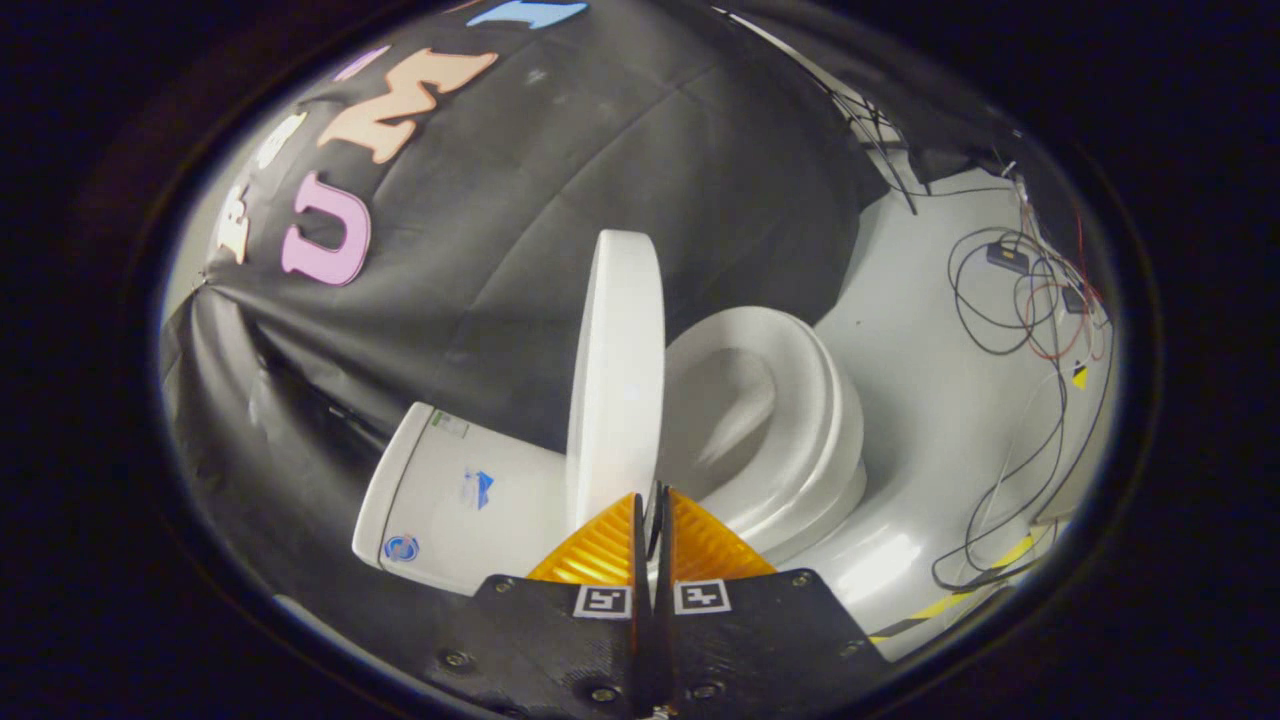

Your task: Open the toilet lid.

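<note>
A white toilet lies tilted in the gripper view. Its lid [617,375] stands raised, edge-on, between the tank [455,500] and the open seat and bowl [765,425]. My gripper [652,497] is shut, its two fingers pressed together with nothing between them. The fingertips [640,505] sit right at the lower edge of the raised lid, near the hinge. I cannot tell whether they touch it.
The black cloth wall [520,220] hangs behind the toilet. The white floor [950,400] spreads beyond the bowl, with loose cables [1030,300] and small boxes on it. Yellow-and-black tape [950,600] marks the floor near the fingers.
</note>
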Motion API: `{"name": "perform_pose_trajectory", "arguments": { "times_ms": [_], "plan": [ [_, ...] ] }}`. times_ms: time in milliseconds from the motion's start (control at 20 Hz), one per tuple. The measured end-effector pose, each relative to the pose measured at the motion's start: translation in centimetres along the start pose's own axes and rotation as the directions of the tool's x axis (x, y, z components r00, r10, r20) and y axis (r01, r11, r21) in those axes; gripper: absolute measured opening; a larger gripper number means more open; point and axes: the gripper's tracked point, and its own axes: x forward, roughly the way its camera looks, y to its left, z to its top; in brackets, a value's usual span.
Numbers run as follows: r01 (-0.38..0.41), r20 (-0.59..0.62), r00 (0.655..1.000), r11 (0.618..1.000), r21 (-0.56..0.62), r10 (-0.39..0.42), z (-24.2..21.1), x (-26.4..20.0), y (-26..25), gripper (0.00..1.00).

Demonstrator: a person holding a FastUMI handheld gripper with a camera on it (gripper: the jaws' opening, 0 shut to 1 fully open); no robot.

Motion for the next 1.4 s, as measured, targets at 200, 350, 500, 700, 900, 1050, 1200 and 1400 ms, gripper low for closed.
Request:
{"name": "perform_pose_trajectory", "arguments": {
  "times_ms": [200,350,500,700,900,1050,1200,1400],
  "plan": [
    [0.008,0.028,1.000,0.996,-0.088,-0.005,0.3,-0.6,2.0,0.01],
    [0.010,0.040,0.999,0.997,-0.073,-0.008,-0.1,-0.8,3.2,0.01],
    [-0.003,0.042,0.999,0.998,-0.070,0.006,0.1,-1.0,3.7,0.01],
    [0.000,0.059,0.998,0.991,-0.136,0.008,0.3,-1.1,3.8,0.01],
    [0.015,0.097,0.995,0.978,-0.208,0.005,0.2,-0.7,3.9,0.01],
    [0.018,0.111,0.994,0.967,-0.255,0.010,0.0,-0.3,3.8,0.01],
    [0.010,0.114,0.993,0.959,-0.282,0.023,0.2,-0.4,4.2,0.01],
    [0.002,0.120,0.992,0.953,-0.304,0.037,-0.2,-0.1,3.9,0.02]
  ]
}}
